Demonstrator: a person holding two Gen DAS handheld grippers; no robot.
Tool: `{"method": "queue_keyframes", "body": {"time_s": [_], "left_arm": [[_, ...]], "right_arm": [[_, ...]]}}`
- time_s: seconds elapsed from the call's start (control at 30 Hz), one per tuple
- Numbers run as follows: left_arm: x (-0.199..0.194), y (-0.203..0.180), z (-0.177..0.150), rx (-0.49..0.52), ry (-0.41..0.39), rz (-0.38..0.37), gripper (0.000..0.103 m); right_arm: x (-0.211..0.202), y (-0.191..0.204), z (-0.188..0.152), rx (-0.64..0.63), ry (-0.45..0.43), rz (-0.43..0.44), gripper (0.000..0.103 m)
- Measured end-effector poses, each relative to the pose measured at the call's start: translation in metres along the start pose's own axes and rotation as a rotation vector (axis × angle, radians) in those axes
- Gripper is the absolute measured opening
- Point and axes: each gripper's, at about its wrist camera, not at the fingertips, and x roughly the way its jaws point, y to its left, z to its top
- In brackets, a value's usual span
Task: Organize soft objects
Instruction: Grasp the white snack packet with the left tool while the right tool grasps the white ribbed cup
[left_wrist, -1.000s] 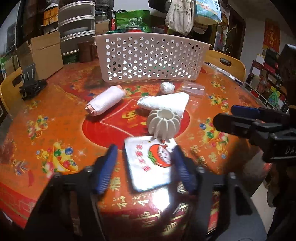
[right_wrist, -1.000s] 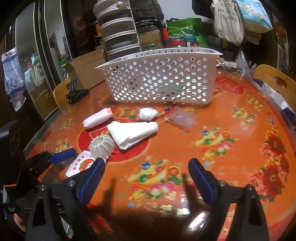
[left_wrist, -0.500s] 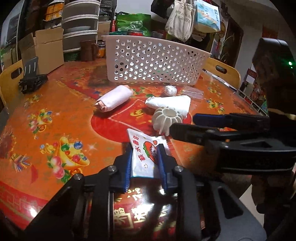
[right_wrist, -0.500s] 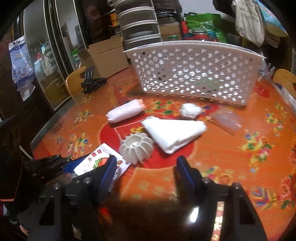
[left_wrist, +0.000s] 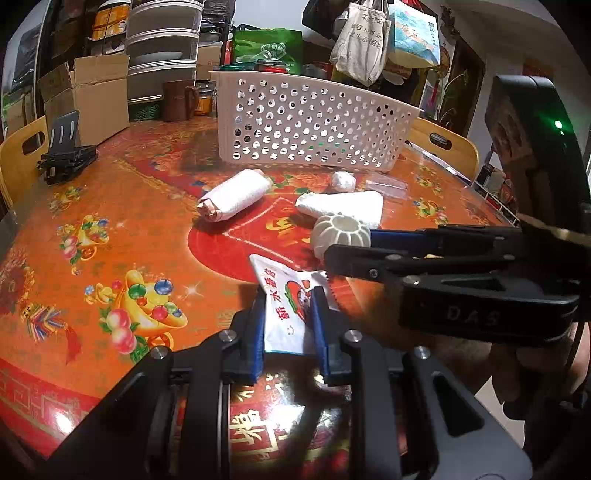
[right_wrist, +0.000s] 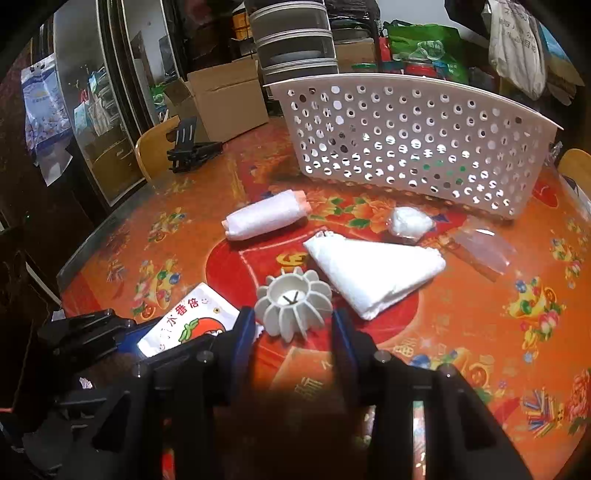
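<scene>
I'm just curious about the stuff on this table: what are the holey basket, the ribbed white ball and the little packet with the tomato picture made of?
Basket: looks like rigid off-white plastic, matte, with moulded round holes.
Ribbed white ball: probably soft foam or rubbery plastic, matte fins; the look leaves it open.
Packet: glossy printed plastic film, crinkling with a serrated edge, pinched in the left gripper.

White sachet (left_wrist: 286, 308) with tomato picture – red characters 水番倍, plus 新 at its near end; same 水番倍 on sachet in right wrist view (right_wrist: 188, 321)
Right gripper (left_wrist: 328, 254) body – embossed letters "DAS"
Hanging tote bag (left_wrist: 360, 40) – dark print, unreadable
</scene>
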Motion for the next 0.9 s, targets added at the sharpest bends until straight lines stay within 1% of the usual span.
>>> {"method": "queue_keyframes", "body": {"time_s": [0.4, 0.5, 0.77, 0.9], "left_arm": [[-0.006, -0.004, 0.007, 0.009, -0.021, 0.009, 0.017], [-0.009, -0.006, 0.009, 0.012, -0.029, 0.010, 0.015], [-0.015, -0.015, 0.015, 0.036, -0.044, -0.001, 0.006], [-0.019, -0.017, 0.022, 0.045, -0.060, -0.005, 0.006]], "right_arm": [[-0.025, -0.015, -0.002, 0.012, -0.061, -0.001, 0.042], [-0.035, -0.020, -0.003, 0.017, -0.080, -0.002, 0.042], [-0.054, -0.034, -0.004, 0.041, -0.118, -0.013, 0.042], [-0.063, -0.041, -0.005, 0.052, -0.136, -0.017, 0.042]]}}
